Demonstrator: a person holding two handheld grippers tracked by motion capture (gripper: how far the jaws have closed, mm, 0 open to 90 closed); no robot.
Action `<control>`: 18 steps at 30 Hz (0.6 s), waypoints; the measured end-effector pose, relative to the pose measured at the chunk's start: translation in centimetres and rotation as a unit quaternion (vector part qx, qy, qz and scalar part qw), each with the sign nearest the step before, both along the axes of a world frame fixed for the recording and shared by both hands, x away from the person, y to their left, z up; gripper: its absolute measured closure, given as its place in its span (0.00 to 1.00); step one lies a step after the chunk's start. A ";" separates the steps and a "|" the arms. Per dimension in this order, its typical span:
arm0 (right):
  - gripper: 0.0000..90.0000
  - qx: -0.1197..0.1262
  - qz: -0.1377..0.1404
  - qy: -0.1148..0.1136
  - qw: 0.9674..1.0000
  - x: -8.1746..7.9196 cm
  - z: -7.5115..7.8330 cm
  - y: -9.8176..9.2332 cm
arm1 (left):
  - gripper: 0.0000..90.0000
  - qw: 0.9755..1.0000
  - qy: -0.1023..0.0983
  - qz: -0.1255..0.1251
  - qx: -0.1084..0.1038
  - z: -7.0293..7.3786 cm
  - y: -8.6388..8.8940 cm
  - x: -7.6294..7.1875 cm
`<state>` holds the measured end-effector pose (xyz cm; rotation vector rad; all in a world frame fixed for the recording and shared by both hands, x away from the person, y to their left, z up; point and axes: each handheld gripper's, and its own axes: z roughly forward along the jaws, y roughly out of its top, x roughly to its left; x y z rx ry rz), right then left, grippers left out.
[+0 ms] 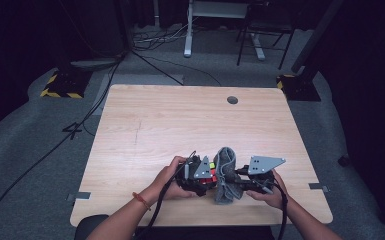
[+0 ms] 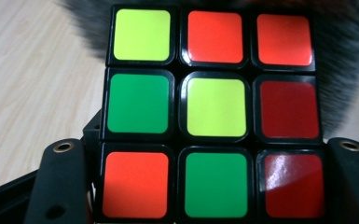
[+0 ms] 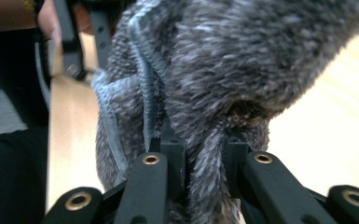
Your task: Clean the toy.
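A puzzle cube (image 2: 214,112) with yellow, orange, red and green stickers sits between the jaws of my left gripper (image 2: 214,186), which is shut on it; from above the cube (image 1: 209,176) peeks out beside the left gripper (image 1: 200,175). A grey fuzzy cloth (image 3: 214,84) is bunched up and pinched in my right gripper (image 3: 205,163). In the high view the cloth (image 1: 226,172) stands between both grippers near the table's front edge, pressed against the cube, with the right gripper (image 1: 252,177) on its right side.
The wooden table (image 1: 180,120) has a round grommet hole (image 1: 232,100) at the back. Beyond it lie cables on grey carpet, a desk leg (image 1: 188,30) and a chair base (image 1: 260,40).
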<state>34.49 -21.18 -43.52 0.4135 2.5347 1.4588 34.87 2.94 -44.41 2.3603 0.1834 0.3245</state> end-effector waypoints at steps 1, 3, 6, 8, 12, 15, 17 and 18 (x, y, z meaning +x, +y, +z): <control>0.85 0.005 -0.004 -0.001 1.000 0.1 0.1 0.0 | 0.36 1.000 -0.001 -0.006 -0.002 0.0 -0.1 -0.2; 0.85 -0.004 -0.015 -0.010 1.000 0.4 0.1 0.1 | 0.37 1.000 -0.007 -0.011 0.000 0.2 -0.3 -0.5; 0.85 -0.028 -0.028 -0.014 0.999 0.9 -0.2 0.2 | 0.37 1.000 -0.010 -0.016 -0.003 0.4 -0.3 -0.7; 0.85 -0.043 -0.031 -0.002 0.999 1.2 -0.9 0.2 | 0.37 1.000 -0.014 -0.015 -0.006 0.7 -0.2 -0.7; 0.85 -0.054 -0.026 0.013 0.998 1.2 -1.7 0.1 | 0.37 1.000 -0.002 -0.008 -0.016 0.7 0.1 -0.3; 0.85 -0.038 -0.022 0.011 0.999 0.9 -1.0 0.0 | 0.37 1.000 0.006 -0.003 -0.013 0.5 0.2 0.0; 0.85 -0.023 -0.016 0.012 1.000 0.6 -0.6 -0.1 | 0.37 1.000 0.008 -0.002 -0.011 0.4 0.1 0.1; 0.85 -0.019 -0.014 0.009 1.000 0.4 -0.3 0.0 | 0.37 1.000 0.011 0.000 -0.009 0.3 0.1 0.1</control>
